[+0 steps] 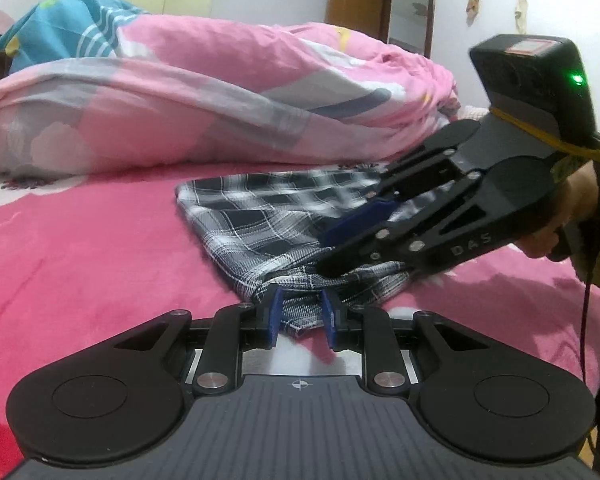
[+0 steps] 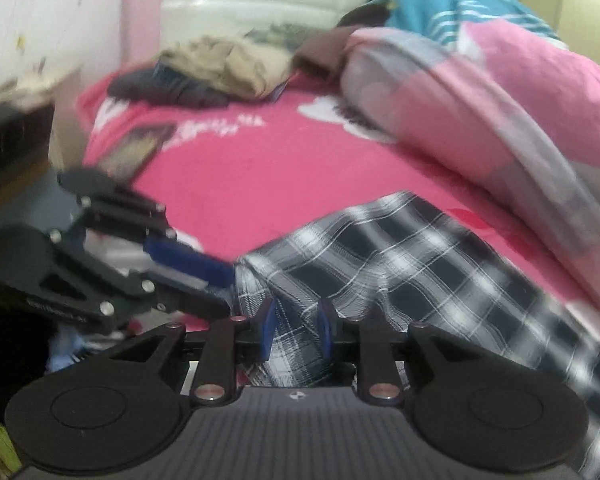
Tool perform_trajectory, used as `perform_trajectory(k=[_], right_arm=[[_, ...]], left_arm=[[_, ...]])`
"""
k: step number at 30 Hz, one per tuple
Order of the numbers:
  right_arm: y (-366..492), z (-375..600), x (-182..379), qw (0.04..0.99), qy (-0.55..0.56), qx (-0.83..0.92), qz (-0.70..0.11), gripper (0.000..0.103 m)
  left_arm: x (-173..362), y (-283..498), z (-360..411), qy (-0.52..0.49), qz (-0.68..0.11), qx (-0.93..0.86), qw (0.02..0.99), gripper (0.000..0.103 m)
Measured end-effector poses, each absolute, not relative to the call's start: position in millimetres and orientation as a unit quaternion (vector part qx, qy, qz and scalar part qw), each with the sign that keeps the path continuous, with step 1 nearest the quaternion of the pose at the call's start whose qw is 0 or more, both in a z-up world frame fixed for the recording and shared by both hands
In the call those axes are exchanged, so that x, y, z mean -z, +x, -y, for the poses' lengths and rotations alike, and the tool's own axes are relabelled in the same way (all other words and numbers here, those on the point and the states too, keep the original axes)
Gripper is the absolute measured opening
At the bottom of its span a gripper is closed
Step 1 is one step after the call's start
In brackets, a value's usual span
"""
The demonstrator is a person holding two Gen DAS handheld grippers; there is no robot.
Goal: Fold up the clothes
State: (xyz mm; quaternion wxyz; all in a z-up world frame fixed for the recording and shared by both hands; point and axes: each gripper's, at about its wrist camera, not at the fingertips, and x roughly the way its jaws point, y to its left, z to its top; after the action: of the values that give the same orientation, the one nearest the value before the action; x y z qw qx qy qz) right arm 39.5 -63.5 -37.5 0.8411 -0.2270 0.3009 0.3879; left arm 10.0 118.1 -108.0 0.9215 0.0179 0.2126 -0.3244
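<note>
With cloth (image 1: 260,216) clamped between both the left gripper (image 1: 302,322) and right gripper (image 2: 296,330) at lower centre, a thin bite could be lost and the fold spoiled.

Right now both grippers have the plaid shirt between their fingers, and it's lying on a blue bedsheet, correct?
Not quite: the bedsheet is pink, as the left wrist view shows. The plaid shirt does sit between the fingers of the left gripper and the right gripper.

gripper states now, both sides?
Left gripper: shut on the plaid garment.
Right gripper: shut on the plaid garment.
</note>
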Motion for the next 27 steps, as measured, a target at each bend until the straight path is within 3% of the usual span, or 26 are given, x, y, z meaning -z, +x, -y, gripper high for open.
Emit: perform_trajectory(k=[5,7,16,20,24,27], right_arm=[[44.7,64.5,36.0,0.841,-0.206,-0.400,-0.301,0.021],[45.2,66.1,34.6,0.842,-0.192,-0.405,-0.299,0.005],[34.4,89.6,26.5,0.859,-0.082,-0.410,-0.294,0.004],[15.2,80.6,30.7,0.862,-0.089,-0.408,-0.286,0.008],[-5.9,58.3,42.0,0.869,-0.169,-0.392,-0.251,0.039],[-21.8,41.6,50.5,0.869,-0.228,-0.379,-0.223,0.040]], left_arm=[[104.6,11.7,-136.4,-0.034,-0.208,0.328,0.921,0.022],[104.5,15.2,-142.3,-0.051,-0.212,0.317,0.923,0.022],[109.0,25.7,-134.9,-0.027,-0.227,0.276,0.934,0.022],[108.8,24.5,-135.5,-0.032,-0.221,0.274,0.935,0.019],[109.0,29.2,-142.7,-0.067,-0.228,0.279,0.930,0.013],[109.3,31.1,-146.5,-0.087,-0.231,0.276,0.929,0.011]])
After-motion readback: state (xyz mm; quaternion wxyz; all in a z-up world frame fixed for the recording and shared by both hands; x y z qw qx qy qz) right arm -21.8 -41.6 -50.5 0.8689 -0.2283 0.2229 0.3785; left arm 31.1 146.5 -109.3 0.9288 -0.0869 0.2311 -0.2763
